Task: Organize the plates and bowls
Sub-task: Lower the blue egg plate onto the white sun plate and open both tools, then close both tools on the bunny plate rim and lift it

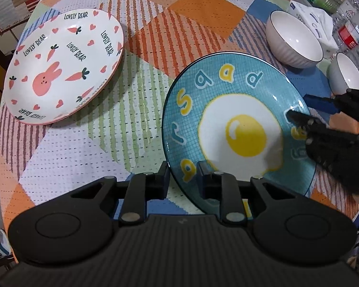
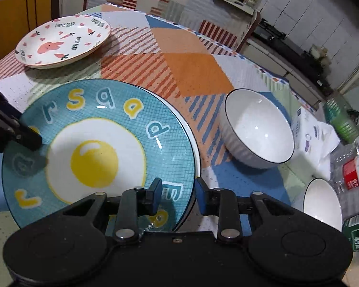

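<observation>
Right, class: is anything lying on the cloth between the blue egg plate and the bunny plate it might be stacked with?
Nothing visible does. Between the blue egg plate and the bunny plate lies only bare tablecloth. The ribbed white bowl and the second bowl stand on the egg plate's other side, off that path.

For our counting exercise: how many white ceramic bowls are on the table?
2. One white ceramic bowl with a dark rim sits right of the blue fried-egg plate; the second bowl is nearer, at the right edge, partly cut off. Others may lie outside view.
</observation>
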`<state>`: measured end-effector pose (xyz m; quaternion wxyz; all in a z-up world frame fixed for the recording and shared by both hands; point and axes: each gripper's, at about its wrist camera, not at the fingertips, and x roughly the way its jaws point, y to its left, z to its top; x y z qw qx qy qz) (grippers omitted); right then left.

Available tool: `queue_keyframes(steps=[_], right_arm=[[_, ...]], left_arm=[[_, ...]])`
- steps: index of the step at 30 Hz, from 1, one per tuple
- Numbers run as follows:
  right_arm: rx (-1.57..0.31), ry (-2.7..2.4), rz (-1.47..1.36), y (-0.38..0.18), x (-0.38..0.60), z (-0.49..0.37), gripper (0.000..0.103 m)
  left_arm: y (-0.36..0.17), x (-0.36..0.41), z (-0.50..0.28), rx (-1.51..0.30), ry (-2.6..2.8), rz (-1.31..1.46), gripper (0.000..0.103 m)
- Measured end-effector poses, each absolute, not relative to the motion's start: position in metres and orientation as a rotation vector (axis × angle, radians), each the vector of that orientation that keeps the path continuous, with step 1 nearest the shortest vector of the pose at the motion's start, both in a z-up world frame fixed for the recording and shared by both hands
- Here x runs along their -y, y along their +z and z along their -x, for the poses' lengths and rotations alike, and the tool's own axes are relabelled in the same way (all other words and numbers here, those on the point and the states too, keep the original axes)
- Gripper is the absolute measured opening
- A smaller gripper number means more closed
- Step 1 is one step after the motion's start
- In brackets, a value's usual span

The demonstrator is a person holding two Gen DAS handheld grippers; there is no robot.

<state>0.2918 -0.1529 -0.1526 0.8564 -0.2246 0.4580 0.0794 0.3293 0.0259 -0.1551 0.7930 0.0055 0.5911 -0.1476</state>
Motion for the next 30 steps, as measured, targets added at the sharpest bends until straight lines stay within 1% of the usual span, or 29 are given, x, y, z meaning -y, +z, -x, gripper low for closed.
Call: queue_keyframes(steps=[5, 8, 10, 14, 18, 20, 21, 22, 23, 26, 27, 29, 30], right_arm=[[-0.921, 0.158, 0.238, -0.126, 0.173, -0.293, 0.034], [-0.887, 0.184, 0.175, -0.109, 0.177, -0.287, 0.035], [-0.865, 0.207, 0.138, -0.098, 0.177, -0.284, 0.040], [-0.829, 0.267, 0.061, -0.078, 0.173, -0.278, 0.043], [-0.806, 0.333, 0.077, -0.051, 0.158, -0.272, 0.056], [-0.784, 0.372, 0.100, -0.038, 0.151, -0.271, 0.064], [-0.781, 0.397, 0.112, -0.031, 0.146, -0.273, 0.070], [-0.773, 0.419, 0.119, -0.027, 0.142, -0.275, 0.070], [-0.760, 0.438, 0.124, -0.022, 0.138, -0.277, 0.072], [-0.747, 0.498, 0.129, -0.013, 0.124, -0.287, 0.083], [-0.747, 0.518, 0.123, -0.012, 0.118, -0.292, 0.089], [-0.748, 0.559, 0.114, -0.011, 0.108, -0.301, 0.089], [-0.761, 0.579, 0.116, -0.013, 0.103, -0.307, 0.089]], left_arm=[[-0.139, -0.043, -0.318, -1.259, -0.365, 0.075, 0.022], [-0.124, -0.052, -0.306, -1.248, -0.373, 0.069, 0.022], [-0.116, -0.060, -0.299, -1.250, -0.383, 0.081, 0.022], [-0.097, -0.072, -0.290, -1.234, -0.372, 0.060, 0.022], [-0.083, -0.088, -0.288, -1.243, -0.364, 0.030, 0.024], [-0.077, -0.095, -0.287, -1.230, -0.334, -0.011, 0.026], [-0.074, -0.099, -0.288, -1.223, -0.309, -0.032, 0.028], [-0.073, -0.104, -0.289, -1.224, -0.285, -0.042, 0.037], [-0.072, -0.110, -0.292, -1.229, -0.274, -0.039, 0.049], [-0.069, -0.130, -0.302, -1.221, -0.243, -0.020, 0.057], [-0.068, -0.136, -0.306, -1.212, -0.229, -0.019, 0.058], [-0.067, -0.149, -0.315, -1.200, -0.197, -0.005, 0.067], [-0.067, -0.156, -0.319, -1.201, -0.183, 0.010, 0.068]])
